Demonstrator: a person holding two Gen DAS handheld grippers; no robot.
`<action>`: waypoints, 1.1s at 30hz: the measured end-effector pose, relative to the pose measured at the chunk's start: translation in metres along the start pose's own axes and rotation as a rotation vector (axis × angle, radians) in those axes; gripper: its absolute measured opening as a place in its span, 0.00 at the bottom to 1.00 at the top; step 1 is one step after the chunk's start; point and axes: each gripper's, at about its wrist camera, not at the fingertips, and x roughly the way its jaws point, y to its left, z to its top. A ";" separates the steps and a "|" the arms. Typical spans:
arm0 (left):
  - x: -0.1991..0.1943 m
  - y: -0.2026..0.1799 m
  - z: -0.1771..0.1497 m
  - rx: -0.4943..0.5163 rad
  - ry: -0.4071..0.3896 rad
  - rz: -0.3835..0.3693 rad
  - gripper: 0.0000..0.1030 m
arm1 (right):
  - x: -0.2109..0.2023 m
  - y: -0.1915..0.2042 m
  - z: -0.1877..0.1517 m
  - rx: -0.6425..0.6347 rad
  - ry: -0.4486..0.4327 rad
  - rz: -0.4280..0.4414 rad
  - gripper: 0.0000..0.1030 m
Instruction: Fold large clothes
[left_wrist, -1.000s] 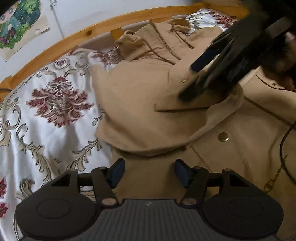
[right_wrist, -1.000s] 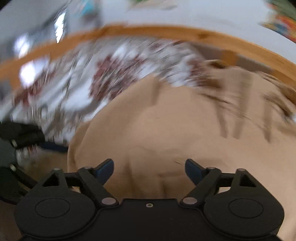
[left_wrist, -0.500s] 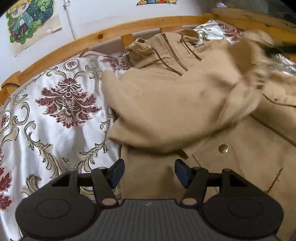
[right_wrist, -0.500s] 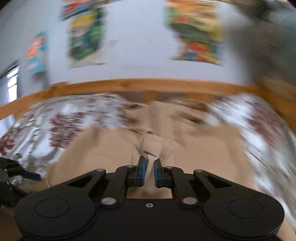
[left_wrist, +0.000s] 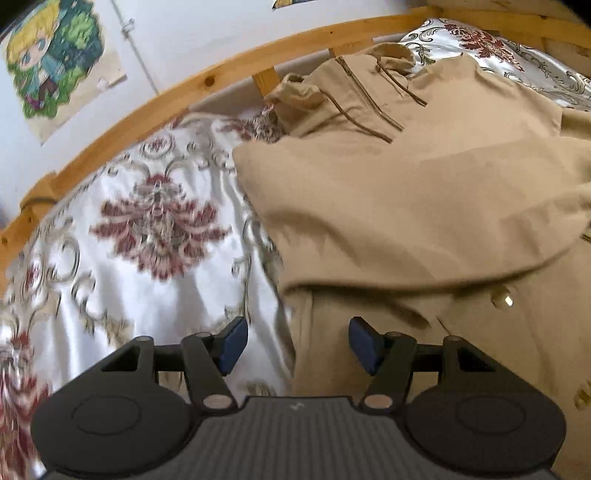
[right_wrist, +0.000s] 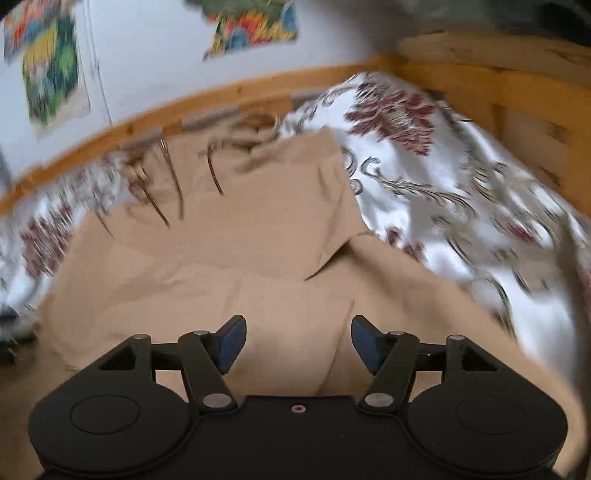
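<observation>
- Left gripper (left_wrist: 294, 341), jaws spread and empty, hovers at the tan coat's (left_wrist: 406, 206) left edge.
- Right gripper (right_wrist: 295, 341), jaws also spread, hangs over the coat's folded middle.
- Coat lies on the floral bedspread (left_wrist: 147, 229); its hood, blurred, seems nearest the wooden bed rail (left_wrist: 207, 79).

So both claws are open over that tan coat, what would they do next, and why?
Probably the left gripper dips to pinch the tan coat at its near left edge, right below the open jaws. The sleeves look folded in already; the right gripper holds nothing.
</observation>
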 end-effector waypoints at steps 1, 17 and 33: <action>0.006 -0.002 0.004 0.012 -0.004 0.004 0.64 | 0.016 -0.003 0.009 -0.007 0.021 0.000 0.63; 0.007 -0.004 0.019 -0.037 -0.195 0.147 0.02 | 0.047 0.058 0.028 -0.452 0.086 -0.044 0.05; -0.011 0.029 -0.013 -0.262 -0.066 0.017 0.43 | 0.148 0.108 0.054 -0.955 -0.083 -0.230 0.05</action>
